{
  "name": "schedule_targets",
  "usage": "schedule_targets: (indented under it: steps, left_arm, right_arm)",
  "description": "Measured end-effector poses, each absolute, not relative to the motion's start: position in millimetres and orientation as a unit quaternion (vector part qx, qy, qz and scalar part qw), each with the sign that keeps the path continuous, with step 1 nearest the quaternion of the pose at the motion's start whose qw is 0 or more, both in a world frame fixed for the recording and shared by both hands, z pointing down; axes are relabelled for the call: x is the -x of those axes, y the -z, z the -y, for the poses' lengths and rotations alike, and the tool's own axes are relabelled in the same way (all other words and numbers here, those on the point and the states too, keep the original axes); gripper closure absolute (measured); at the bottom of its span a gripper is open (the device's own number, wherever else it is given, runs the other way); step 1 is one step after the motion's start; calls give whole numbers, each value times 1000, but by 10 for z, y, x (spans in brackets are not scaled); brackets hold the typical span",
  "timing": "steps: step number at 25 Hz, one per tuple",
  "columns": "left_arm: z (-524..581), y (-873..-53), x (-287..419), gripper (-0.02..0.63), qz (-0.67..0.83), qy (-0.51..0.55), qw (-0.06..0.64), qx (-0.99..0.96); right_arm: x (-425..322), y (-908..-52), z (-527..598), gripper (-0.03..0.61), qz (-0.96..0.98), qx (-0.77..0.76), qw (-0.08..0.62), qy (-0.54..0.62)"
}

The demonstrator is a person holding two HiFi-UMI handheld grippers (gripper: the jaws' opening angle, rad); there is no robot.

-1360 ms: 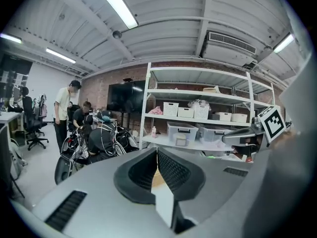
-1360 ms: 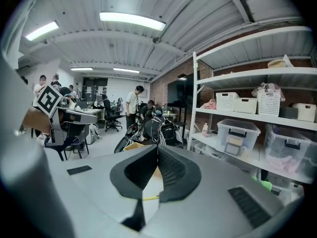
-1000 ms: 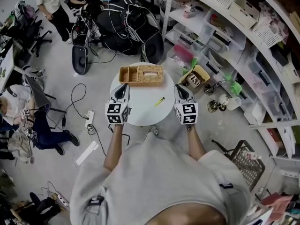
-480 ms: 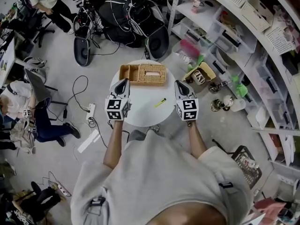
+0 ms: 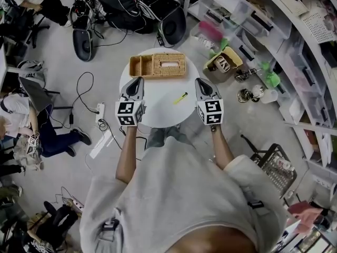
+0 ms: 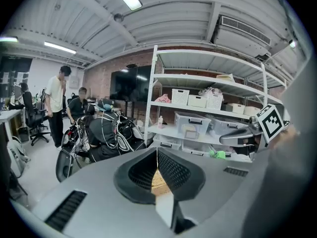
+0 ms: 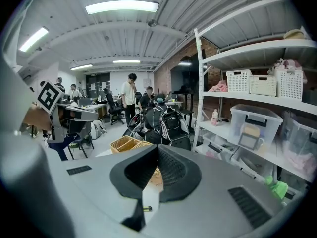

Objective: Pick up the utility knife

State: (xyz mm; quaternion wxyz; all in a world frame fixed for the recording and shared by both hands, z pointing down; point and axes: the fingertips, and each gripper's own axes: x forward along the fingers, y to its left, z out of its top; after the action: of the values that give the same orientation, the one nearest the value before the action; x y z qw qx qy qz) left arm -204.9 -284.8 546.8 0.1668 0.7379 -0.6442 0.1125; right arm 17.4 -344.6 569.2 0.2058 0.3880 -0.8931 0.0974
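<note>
Lying untouched on the round white table (image 5: 158, 112), the yellow utility knife (image 5: 180, 97) sits between our two tools, nearer the right gripper (image 5: 200, 82), with the wicker basket (image 5: 158, 65) beyond it. We judge this the approach: the right gripper and the left gripper (image 5: 138, 81) hover over the table's near side, jaws pressed together on nothing. Next we must spread the right jaws and bring them down across the knife's handle.

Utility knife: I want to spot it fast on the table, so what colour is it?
The utility knife is bright yellow with a dark tip, clearest in the head view.
</note>
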Motion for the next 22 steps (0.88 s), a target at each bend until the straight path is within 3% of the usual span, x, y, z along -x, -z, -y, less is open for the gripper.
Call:
schedule_targets:
  steps: [22]
  left_arm:
    - [2578,-6041,1731,589,565,-138,219,-784]
  right_arm:
    - [-425,-6302,2656,546,844,-438,265,-163]
